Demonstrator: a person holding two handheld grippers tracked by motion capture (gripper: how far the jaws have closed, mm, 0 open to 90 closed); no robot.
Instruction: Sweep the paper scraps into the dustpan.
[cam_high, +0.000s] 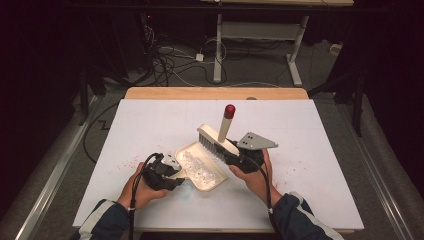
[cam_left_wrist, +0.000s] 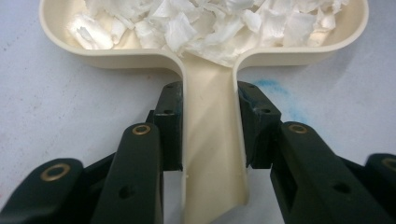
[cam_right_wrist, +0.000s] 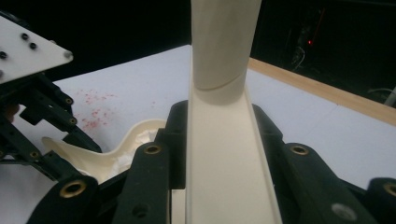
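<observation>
Black jaws of the left gripper (cam_left_wrist: 205, 135) rise from the bottom of the left gripper view and are pressed together on the narrow handle of the cream plastic dustpan (cam_left_wrist: 210, 154), one pad on each side wall of the handle. This dustpan lies flat on the white table (cam_left_wrist: 51, 116), a little below the middle of the high view, and its shallow tray at the top of the left gripper view holds a heap of white paper scraps (cam_left_wrist: 210, 23). I judge the pan to be light, stiff and rather smooth, so the channel-shaped handle is the right place to hold it, close to the tray, where it will twist less; the scraps are very light and loose and could slide out or blow off if the pan tilts much. In the right gripper view the right gripper (cam_right_wrist: 219, 135) pinches the cream flat handle of the hand brush (cam_right_wrist: 219, 158) in the same way. In the high view the brush (cam_high: 215, 141) stands with grey bristles down at the far rim of the pan, and its red-capped handle end (cam_high: 229, 111) points to the upper middle of the frame. Small red specks (cam_high: 131, 161) lie on the table at the left of the pan.
</observation>
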